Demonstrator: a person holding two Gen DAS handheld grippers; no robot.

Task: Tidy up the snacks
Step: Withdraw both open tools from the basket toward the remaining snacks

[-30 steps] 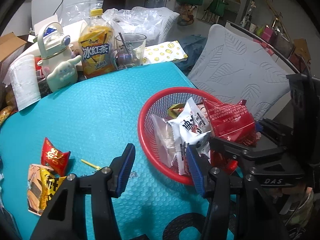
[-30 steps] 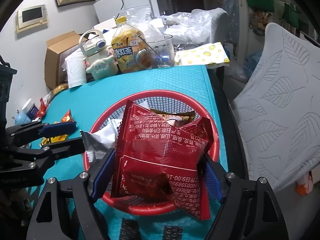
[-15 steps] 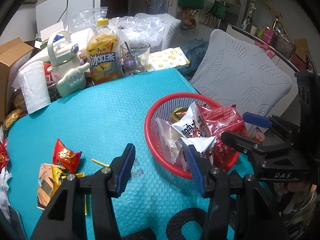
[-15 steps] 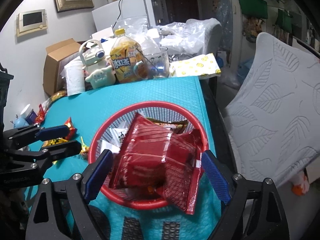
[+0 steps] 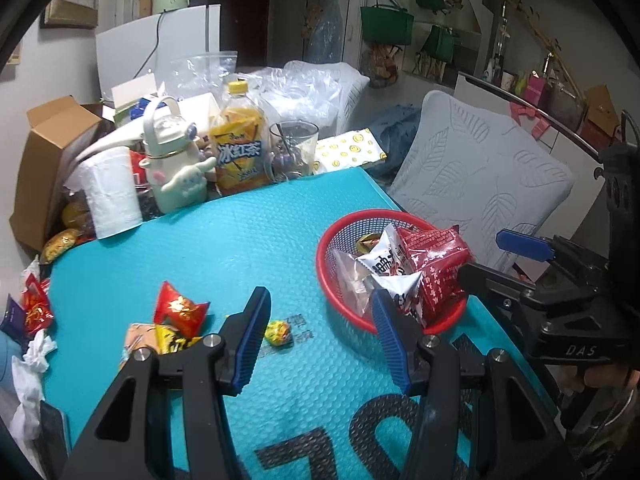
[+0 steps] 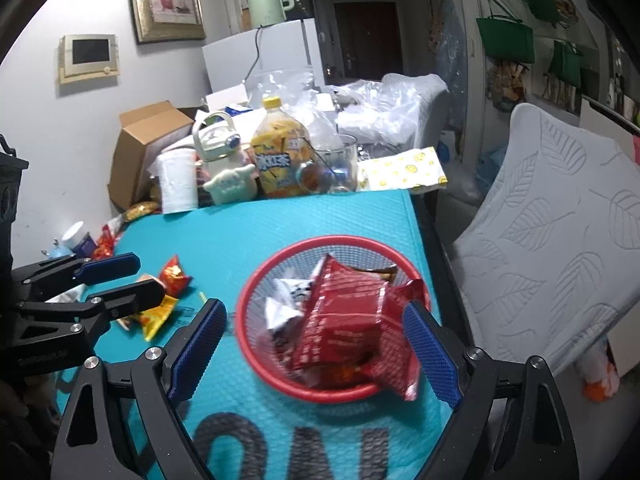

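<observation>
Left wrist view alone shows a small yellow candy (image 5: 279, 333) on the teal tabletop (image 5: 224, 256) between the empty, partly open left hand-held gripper (image 5: 318, 336), while right wrist view shows the wide, empty right hand-held gripper (image 6: 316, 354) framing the snack-filled red basket (image 6: 256, 300).

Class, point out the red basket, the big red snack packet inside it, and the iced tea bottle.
red basket (image 6: 256, 280): right wrist view, left rim.
big red snack packet (image 6: 344, 320): right wrist view, front face.
iced tea bottle (image 5: 239, 156): left wrist view, label.

Dim indoor light; fisheye bending, dark vignetted corners; slight motion blur
</observation>
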